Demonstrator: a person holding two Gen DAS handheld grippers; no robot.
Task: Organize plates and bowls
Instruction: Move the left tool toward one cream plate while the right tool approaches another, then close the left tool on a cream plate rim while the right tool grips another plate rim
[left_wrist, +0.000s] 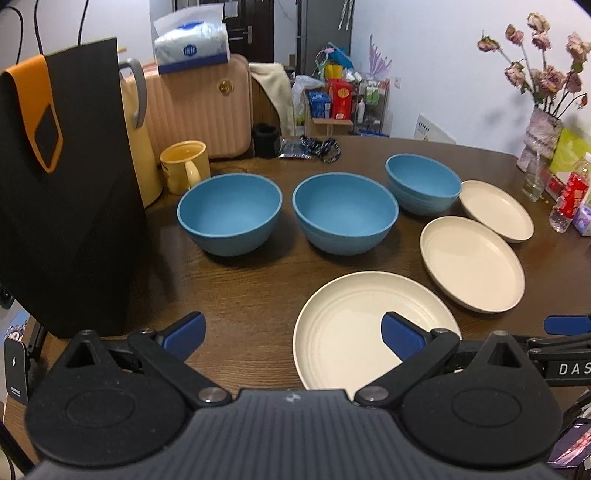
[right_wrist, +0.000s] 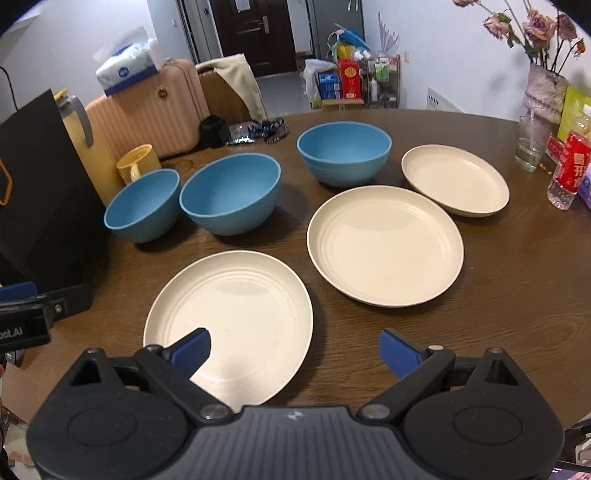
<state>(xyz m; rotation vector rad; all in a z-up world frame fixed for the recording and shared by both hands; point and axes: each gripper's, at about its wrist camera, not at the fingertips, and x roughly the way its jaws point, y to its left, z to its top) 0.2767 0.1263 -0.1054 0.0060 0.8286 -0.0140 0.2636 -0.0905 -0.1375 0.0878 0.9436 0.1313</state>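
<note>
Table (right_wrist: 517, 295) holds everything: black bag (left_wrist: 66, 203) hard left, three plates (right_wrist: 384, 243) right and near, three bowls (right_wrist: 229, 192) behind, all separate, unstacked. Left gripper (left_wrist: 291, 332) and right gripper (right_wrist: 295, 350) hover over the near plate (right_wrist: 229, 317), jaws spread, empty. Risks: thin rims slipping from the pinch, bag blocking leftward swings. Open room front-right.

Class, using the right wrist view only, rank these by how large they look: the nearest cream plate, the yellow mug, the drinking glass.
1. Nearest cream plate, largest by far, though also closest.
2. Yellow mug.
3. Drinking glass. It looks close to the mug in size, so their order is unsure.
</note>
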